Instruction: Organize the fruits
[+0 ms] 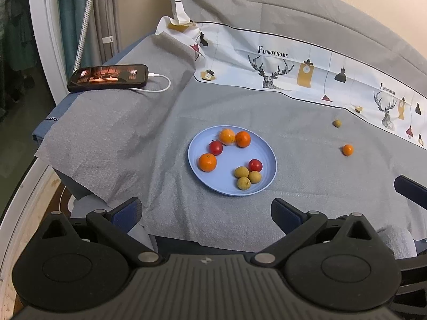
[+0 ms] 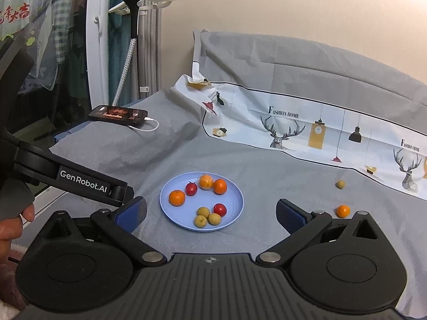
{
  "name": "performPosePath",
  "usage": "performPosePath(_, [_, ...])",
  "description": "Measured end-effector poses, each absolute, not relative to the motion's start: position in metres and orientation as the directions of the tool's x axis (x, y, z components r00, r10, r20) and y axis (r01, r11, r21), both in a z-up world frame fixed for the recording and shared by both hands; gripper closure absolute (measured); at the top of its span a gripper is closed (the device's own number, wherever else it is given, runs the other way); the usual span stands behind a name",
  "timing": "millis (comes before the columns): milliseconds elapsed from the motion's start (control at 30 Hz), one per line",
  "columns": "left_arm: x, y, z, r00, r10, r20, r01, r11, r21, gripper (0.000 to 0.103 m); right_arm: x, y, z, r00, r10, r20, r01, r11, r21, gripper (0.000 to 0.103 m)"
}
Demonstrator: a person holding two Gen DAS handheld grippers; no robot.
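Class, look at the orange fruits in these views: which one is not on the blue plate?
The small orange fruit lying alone on the grey cloth, right of the blue plate. The other three orange fruits sit on the plate.

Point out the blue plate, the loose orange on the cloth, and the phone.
blue plate (image 1: pixel 263 157): left wrist view, bare right inner surface.
loose orange (image 1: pixel 347 150): left wrist view, fruit's centre.
phone (image 1: pixel 108 77): left wrist view, middle of lit screen.

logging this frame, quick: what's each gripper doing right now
left gripper: open, holding nothing
right gripper: open, holding nothing
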State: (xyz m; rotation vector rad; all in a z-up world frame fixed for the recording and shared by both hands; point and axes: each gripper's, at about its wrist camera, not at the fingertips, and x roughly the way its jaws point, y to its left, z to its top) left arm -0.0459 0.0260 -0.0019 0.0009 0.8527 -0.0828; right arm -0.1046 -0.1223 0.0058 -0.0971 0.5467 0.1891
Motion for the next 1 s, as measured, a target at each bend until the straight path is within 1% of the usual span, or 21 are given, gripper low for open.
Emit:
performPosePath(367, [-0.036, 0.024, -0.008, 0.639, -0.078, -0.765, 0.080, 0.996, -0.035, 0.000, -0.099, -0.123, 0.001, 0.824, 0.151, -0.546, -0.206, 0.978, -0.041, 0.001])
performPosePath(667, [-0.010, 0.012, -0.026, 0.578, -0.061, -0.814, 0.095, 0.995, -0.007, 0.000, -0.077, -0.140, -0.019, 0.793, 0.131, -0.595, -0.152, 0.988, 0.015, 0.001])
performPosePath(833, [0.018, -0.002, -0.037, 0.525, -0.043, -0.850, 0.088, 0.996, 0.005, 0.000, -0.053, -0.175, -0.043, 0.785, 0.065, -0.616, -0.049, 0.998, 0.043, 0.001])
performPosePath(1000, [0.058, -0.035, -0.048, 0.475, -0.027, -0.879, 0.110, 0.994, 0.029, 0.000, -0.005, -0.243, -0.084, 0.765, -0.098, -0.637, 0.167, 0.985, 0.049, 0.001])
